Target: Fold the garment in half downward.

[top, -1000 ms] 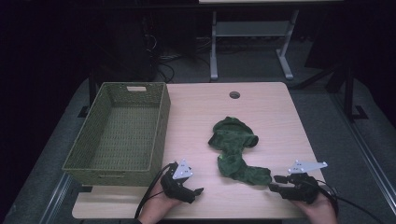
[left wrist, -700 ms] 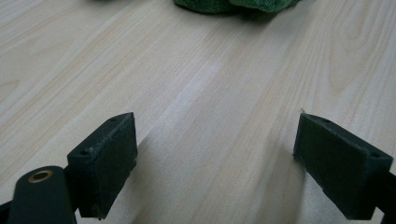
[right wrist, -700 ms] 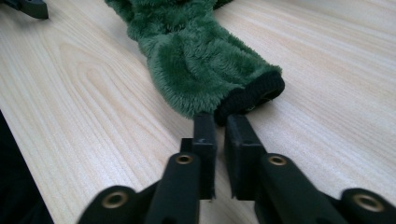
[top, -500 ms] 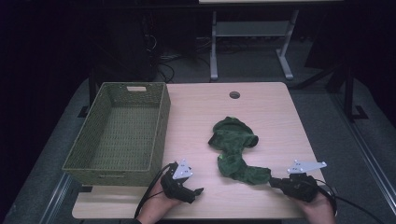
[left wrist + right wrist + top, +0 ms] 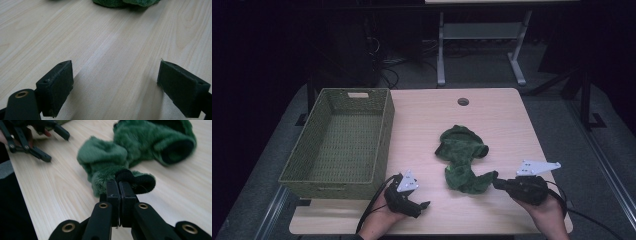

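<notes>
Garment: the green fleece garment [image 5: 463, 160] lies crumpled on the table [image 5: 422, 125], right of centre, at about 5 o'clock from the tabletop's middle in the high view. Its fuzzy bulk is visible in your right gripper view [image 5: 140, 150].
Long axis: it runs roughly from 12 o'clock, where the rounded bunch sits, down to 6 o'clock, then hooks toward 3 o'clock at the near end.
Dark cuff: the black-lined edge [image 5: 140, 181] at that near end is the part in your grip.
Right gripper: your right gripper [image 5: 498, 183] is clenched on the cuff, and its jaws have just been closing with the cloth between them. In the right gripper view [image 5: 119, 185] the pads meet with the fabric pinched at their tips.
Left gripper: your left gripper [image 5: 424, 204] is released, resting by the near edge with nothing between its jaws. In the left gripper view its pads [image 5: 56, 86] stand wide over bare wood.
Which way: the garment lies at about 10 o'clock from your right gripper, and at about 2 o'clock from your left.
Nearer hand: the right, already holding; the left is apart from the cloth.
Basket: the woven basket [image 5: 384, 135] sits at 9 o'clock from the garment, beyond your left hand [image 5: 384, 215], and is likely where the cloth goes.
Coming move: it probably calls for a lift and a carry toward 9 o'clock, with the free end trailing.
</notes>
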The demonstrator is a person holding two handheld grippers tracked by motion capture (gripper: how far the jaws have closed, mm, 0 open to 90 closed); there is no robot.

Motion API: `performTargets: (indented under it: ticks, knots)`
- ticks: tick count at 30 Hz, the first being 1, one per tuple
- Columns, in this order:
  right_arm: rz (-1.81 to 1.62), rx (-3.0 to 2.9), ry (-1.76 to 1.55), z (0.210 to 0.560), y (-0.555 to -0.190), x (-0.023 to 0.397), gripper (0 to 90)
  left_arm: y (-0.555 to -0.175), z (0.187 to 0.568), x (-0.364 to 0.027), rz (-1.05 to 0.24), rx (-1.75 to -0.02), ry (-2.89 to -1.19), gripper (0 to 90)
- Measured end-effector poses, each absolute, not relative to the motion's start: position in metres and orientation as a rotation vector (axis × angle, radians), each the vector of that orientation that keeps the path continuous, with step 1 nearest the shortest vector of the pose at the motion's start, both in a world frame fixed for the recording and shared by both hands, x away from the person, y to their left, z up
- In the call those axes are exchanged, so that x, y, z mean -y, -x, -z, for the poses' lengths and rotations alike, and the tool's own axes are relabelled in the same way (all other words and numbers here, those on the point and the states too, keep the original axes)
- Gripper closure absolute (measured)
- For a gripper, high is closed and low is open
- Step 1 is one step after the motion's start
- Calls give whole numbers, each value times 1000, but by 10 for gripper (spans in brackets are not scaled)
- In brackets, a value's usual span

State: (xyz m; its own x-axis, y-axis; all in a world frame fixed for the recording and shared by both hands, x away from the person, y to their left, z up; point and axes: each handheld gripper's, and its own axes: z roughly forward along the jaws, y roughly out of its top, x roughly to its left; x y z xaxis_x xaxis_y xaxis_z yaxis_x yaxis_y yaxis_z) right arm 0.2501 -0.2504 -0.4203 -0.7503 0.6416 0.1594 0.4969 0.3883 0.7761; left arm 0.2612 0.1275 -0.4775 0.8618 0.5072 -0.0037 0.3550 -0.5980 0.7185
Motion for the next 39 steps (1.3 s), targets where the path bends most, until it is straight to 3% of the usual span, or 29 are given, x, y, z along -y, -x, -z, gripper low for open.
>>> performTargets:
  ticks: [13, 22, 28, 33, 39]
  knots:
    - [-1352, -2537, -845, 404, -274, 207, 887, -261, 478, -127, -260, -620, -2269, 128]
    - [-1365, -2629, -772, 414, -298, 171, 884, -261, 478, -127, -261, -620, -2269, 128]
    - [-1386, -2615, -776, 416, -305, 158, 795, -261, 478, -127, -261, -618, -2271, 128]
    - [-1384, -2516, -853, 404, -309, 170, 896, -261, 478, -127, -262, -621, -2268, 128]
    - [-1274, -2545, -944, 424, -325, 167, 900, -261, 478, -127, -258, -621, -2270, 128]
